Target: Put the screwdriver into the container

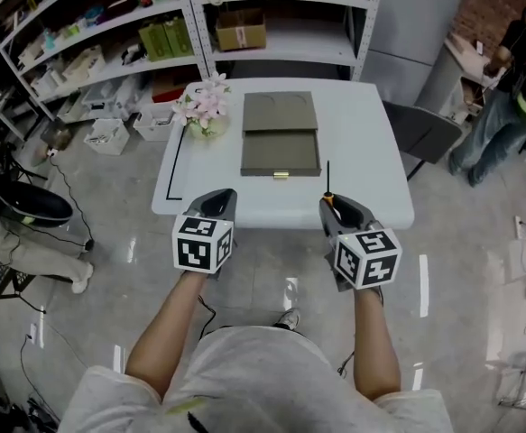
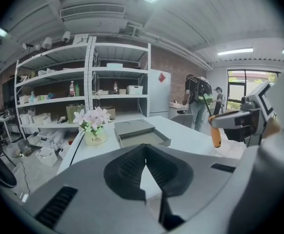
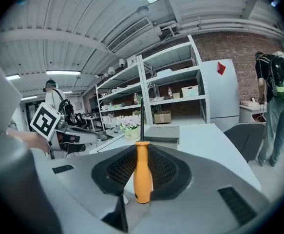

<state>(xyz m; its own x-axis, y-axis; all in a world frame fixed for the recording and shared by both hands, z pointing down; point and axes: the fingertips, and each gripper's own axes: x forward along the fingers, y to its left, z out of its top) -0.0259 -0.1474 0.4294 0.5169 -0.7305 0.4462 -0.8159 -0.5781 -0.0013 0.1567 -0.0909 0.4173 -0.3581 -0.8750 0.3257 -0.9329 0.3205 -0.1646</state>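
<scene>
The screwdriver (image 1: pixel 327 180) has an orange handle and a thin black shaft, and my right gripper (image 1: pixel 336 209) is shut on the handle (image 3: pixel 142 177) with the shaft pointing up and away. It hangs just off the near edge of the white table (image 1: pixel 362 142). The container (image 1: pixel 281 152), an olive-grey shallow box with its lid folded back, lies open at the table's middle, ahead and left of the screwdriver. My left gripper (image 1: pixel 215 204) hovers at the near edge too, its jaws (image 2: pixel 144 150) shut with nothing between them. From the left gripper view the screwdriver (image 2: pixel 215 134) shows at right.
A small pot of pink flowers (image 1: pixel 204 111) stands left of the container. A black L-shaped line (image 1: pixel 172 174) marks the table's left side. A grey chair (image 1: pixel 420 132) sits at the right. Shelving (image 1: pixel 154 25) stands behind, and a person (image 1: pixel 506 97) stands at far right.
</scene>
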